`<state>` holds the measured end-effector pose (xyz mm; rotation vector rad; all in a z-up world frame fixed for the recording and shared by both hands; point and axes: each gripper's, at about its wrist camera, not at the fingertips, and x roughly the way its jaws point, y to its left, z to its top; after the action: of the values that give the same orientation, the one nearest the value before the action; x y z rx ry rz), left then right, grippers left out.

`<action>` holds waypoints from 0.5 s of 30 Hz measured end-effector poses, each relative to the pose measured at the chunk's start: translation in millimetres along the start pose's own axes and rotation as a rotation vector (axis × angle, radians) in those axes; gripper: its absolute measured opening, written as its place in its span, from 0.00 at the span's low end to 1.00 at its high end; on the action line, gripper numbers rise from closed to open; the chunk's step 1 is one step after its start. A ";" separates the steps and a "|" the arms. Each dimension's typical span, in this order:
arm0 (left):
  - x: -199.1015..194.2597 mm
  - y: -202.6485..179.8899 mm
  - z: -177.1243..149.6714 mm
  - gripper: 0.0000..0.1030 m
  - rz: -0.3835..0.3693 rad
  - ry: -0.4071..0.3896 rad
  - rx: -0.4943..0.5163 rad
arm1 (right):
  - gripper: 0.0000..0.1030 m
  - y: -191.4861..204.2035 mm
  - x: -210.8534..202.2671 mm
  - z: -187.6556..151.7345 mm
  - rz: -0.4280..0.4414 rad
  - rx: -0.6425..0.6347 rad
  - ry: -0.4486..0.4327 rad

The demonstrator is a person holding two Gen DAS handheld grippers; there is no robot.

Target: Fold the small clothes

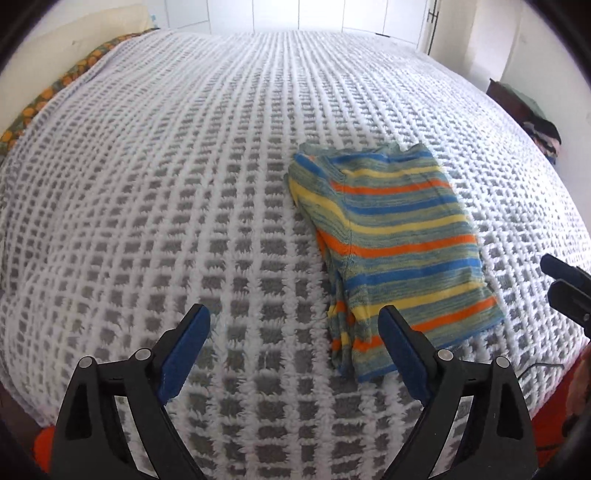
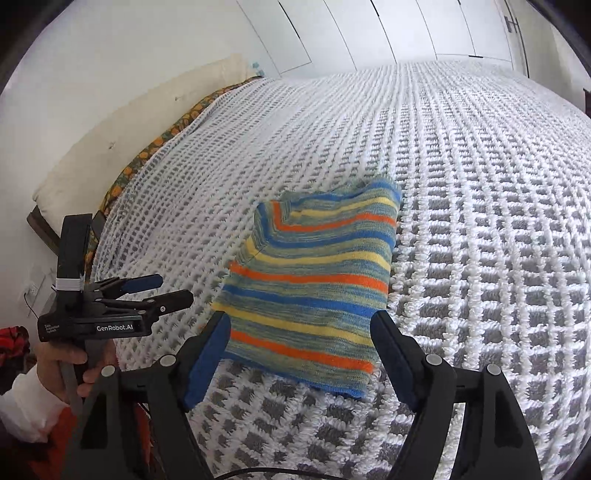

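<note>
A small folded garment [image 1: 391, 236] with blue, yellow, orange and green stripes lies flat on the bed [image 1: 184, 184]. In the left wrist view my left gripper [image 1: 293, 321] stands open over bare bedspread, and its right finger overlaps the garment's near left corner. My right gripper [image 1: 552, 277] shows at the right edge, just off the garment's right side. In the right wrist view the garment [image 2: 314, 280] lies right ahead. My right gripper [image 2: 301, 328] is open, with the garment's near edge between its fingers and untouched by the pads. A hand [image 2: 74, 365] holds the left gripper [image 2: 173, 290] at the left.
The white and grey waffle bedspread [image 2: 480, 221] covers the whole bed. A cream pillow [image 2: 129, 129] and an orange-patterned sheet edge [image 2: 166, 136] run along the left side. White cupboard doors [image 1: 295, 14] stand behind. A dark pile of clothes [image 1: 543, 129] sits off the right edge.
</note>
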<state>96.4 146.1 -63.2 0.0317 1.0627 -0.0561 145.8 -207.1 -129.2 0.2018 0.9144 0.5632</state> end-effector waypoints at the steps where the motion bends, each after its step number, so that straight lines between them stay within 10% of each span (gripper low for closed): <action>1: -2.3 -0.3 -0.8 0.90 0.011 0.000 0.002 | 0.76 1.2 -9.0 -3.0 -0.007 0.004 -0.009; 15: -27.1 -10.1 -18.4 0.90 0.103 -0.019 0.051 | 0.76 -9.8 -49.3 -44.6 -0.046 0.052 0.013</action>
<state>66.6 137.8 -48.5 0.1314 1.0385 0.0101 90.4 -245.1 -125.9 0.2239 0.9446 0.4991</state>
